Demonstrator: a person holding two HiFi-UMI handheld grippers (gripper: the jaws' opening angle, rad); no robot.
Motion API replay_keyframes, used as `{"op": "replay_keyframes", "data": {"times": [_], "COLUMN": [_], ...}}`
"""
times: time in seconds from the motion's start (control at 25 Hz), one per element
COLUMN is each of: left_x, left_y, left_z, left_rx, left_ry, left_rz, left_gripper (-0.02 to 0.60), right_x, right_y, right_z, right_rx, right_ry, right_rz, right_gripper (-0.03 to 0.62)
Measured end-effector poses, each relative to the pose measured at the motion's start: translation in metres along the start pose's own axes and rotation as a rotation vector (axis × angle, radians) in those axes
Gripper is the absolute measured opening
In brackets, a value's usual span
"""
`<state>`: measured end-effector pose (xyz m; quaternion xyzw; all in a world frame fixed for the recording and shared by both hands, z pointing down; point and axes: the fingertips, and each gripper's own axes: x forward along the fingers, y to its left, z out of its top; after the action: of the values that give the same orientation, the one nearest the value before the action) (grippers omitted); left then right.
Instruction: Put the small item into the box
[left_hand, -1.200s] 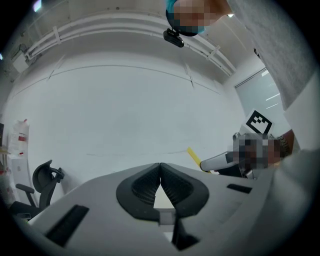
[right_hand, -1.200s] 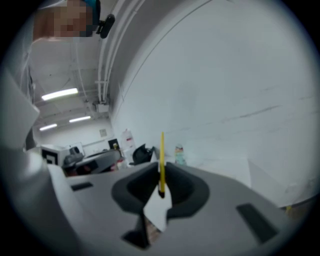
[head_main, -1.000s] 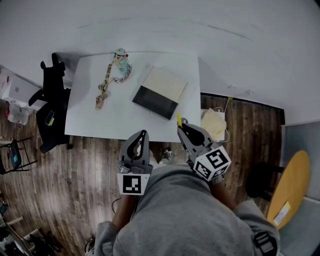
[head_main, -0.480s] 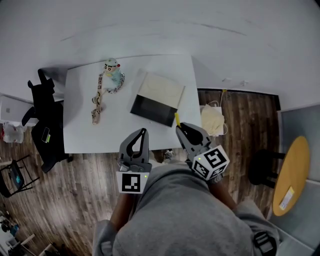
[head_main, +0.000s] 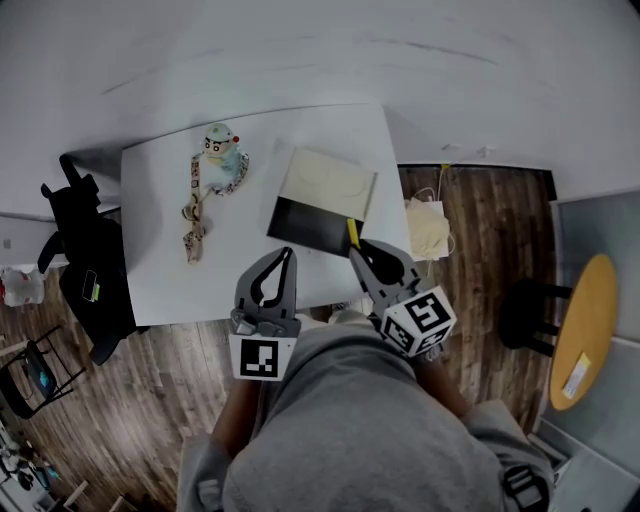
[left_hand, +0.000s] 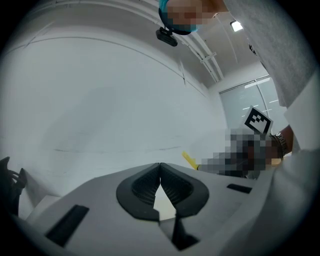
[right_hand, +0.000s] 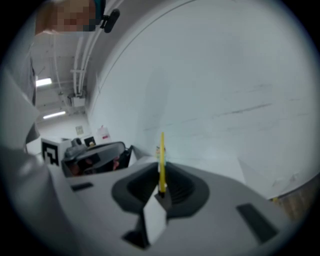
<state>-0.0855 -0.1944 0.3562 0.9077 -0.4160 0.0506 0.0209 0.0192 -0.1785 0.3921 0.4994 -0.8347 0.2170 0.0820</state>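
Note:
A flat box (head_main: 320, 200) with a cream lid and a dark front part lies on the white table (head_main: 160, 270), right of centre. My right gripper (head_main: 352, 240) hovers at the table's near edge just in front of the box, shut on a thin yellow stick (head_main: 352, 232) that pokes up from its jaws (right_hand: 162, 165). My left gripper (head_main: 287, 255) is held beside it over the near edge, shut with nothing between its tips (left_hand: 159, 167). A small cartoon figure (head_main: 221, 150) with a patterned strap (head_main: 194, 205) lies at the table's far left.
A black chair (head_main: 85, 270) stands left of the table. A cream bag (head_main: 428, 225) lies on the wooden floor to the right, and a round yellow table (head_main: 580, 330) stands further right. A white wall runs behind the table.
The view has shifted so the table sits closer under me. Both grippers have moved forward to the table's near edge, the yellow stick now close to the box.

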Motion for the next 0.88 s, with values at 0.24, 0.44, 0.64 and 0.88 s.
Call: {"op": "replay_keyframes", "data": {"times": [0.24, 0.44, 0.64, 0.88], "left_x": [0.011, 0.021, 0.03, 0.042], "left_y": [0.01, 0.019, 0.028, 0.032], "left_z": [-0.008, -0.017, -0.03, -0.039], "left_rx": [0.013, 0.003, -0.015, 0.015], "left_ry": [0.021, 0.04, 0.077, 0.076], "left_rz": [-0.052, -0.093, -0.127, -0.179], "left_gripper": [0.032, 0.032, 0.032, 0.032], "right_x": [0.02, 0.036, 0.053, 0.065], "right_y": [-0.001, -0.005, -0.008, -0.017], "right_z": [-0.007, -0.017, -0.028, -0.051], "right_rx": [0.024, 0.032, 0.039, 0.064], "right_ry": [0.029, 0.058, 0.095, 0.148], "right_rz": [-0.021, -0.046, -0.063, -0.089], "right_gripper": [0.071, 0.071, 0.071, 0.071]}}
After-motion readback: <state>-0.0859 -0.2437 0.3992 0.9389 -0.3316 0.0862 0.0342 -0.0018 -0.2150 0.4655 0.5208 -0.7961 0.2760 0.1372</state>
